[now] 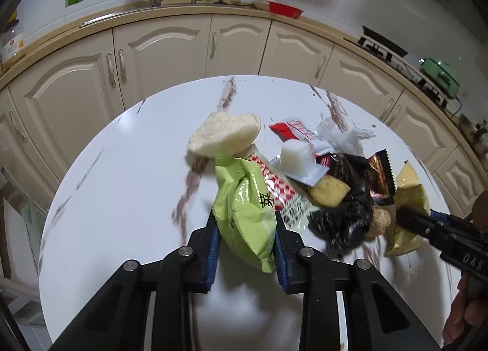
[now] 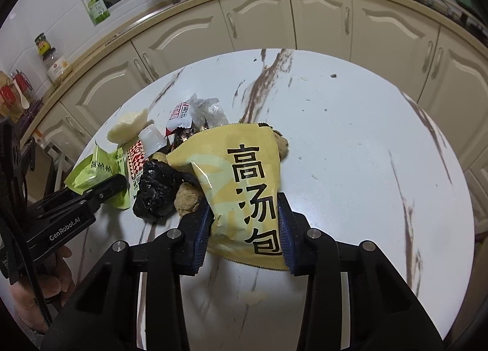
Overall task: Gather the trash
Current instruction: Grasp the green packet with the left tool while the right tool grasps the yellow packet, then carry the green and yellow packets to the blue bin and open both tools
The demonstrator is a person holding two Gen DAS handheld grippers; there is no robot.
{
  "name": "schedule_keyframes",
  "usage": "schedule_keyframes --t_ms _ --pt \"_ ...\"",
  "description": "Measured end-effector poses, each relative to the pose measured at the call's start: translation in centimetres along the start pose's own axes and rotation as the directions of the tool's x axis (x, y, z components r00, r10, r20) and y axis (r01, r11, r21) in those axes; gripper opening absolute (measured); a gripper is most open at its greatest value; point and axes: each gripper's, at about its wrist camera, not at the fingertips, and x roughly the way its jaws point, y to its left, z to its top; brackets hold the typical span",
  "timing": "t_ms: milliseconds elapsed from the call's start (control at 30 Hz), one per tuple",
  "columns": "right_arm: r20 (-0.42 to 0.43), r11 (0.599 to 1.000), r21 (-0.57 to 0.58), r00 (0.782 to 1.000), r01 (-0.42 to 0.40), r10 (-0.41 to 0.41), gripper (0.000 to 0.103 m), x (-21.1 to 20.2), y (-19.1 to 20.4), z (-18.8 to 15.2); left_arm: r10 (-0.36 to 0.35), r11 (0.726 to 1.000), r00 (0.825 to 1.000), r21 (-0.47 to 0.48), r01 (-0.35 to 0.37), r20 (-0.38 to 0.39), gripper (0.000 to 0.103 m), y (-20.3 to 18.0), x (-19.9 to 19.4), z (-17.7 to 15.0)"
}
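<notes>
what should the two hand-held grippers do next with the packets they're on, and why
Probably lift both clear of the pile. The left hand-held gripper has its fingers on either side of the green packet, the right hand-held gripper likewise on the yellow packet, and both packets overlap the other trash on the table.

Two wrist fisheyes, both close over one pile of litter on a round white marble-veined desk (image 1: 122, 183).

The left view looks forward and down along its jaws, the green foil snack packet (image 1: 247, 213) close at 6 o'clock and the yellow printed soup packet (image 1: 408, 198) at 3 o'clock. The right view sits just beside it, facing the same cream kitchen cabinets (image 2: 259, 15) at 12 o'clock, with the yellow packet (image 2: 244, 186) nearest and the green one (image 2: 97, 174) at 9 o'clock. Both share the pile, desk and cabinets.
</notes>
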Motion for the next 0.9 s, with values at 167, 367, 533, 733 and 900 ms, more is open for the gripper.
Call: schedule_keyframes --t_ms 167,367,533,733,900 --pt "0.017 0.999 0.025 1.000 -0.020 0.020 0.037 -1.5 -0.5 -0.8 0.000 1.000 0.999 0.013 0.000 0.034 0.023 0.3 -2.8 -1.9" --pt "0.044 0.999 0.035 0.999 -0.032 0.031 0.037 -3.2 -0.4 -1.5 -0.019 0.999 0.997 0.037 0.016 0.079 0.022 -1.0 -5.9 -3.5" --pt "0.080 0.999 0.036 0.996 -0.032 0.029 0.037 -5.2 -0.5 -2.0 -0.033 0.998 0.992 0.065 0.026 0.119 0.022 -2.0 -8.9 -4.4" --pt "0.116 0.998 0.043 0.993 -0.041 0.036 0.037 -7.2 -0.7 -2.8 -0.046 0.995 0.986 0.098 0.031 0.159 0.022 -3.8 -11.8 -5.2" --pt "0.157 0.997 0.054 0.987 -0.048 0.039 0.037 -9.4 -1.4 -3.6 -0.059 0.990 0.980 0.137 0.033 0.190 0.022 -6.0 -13.8 -5.9"
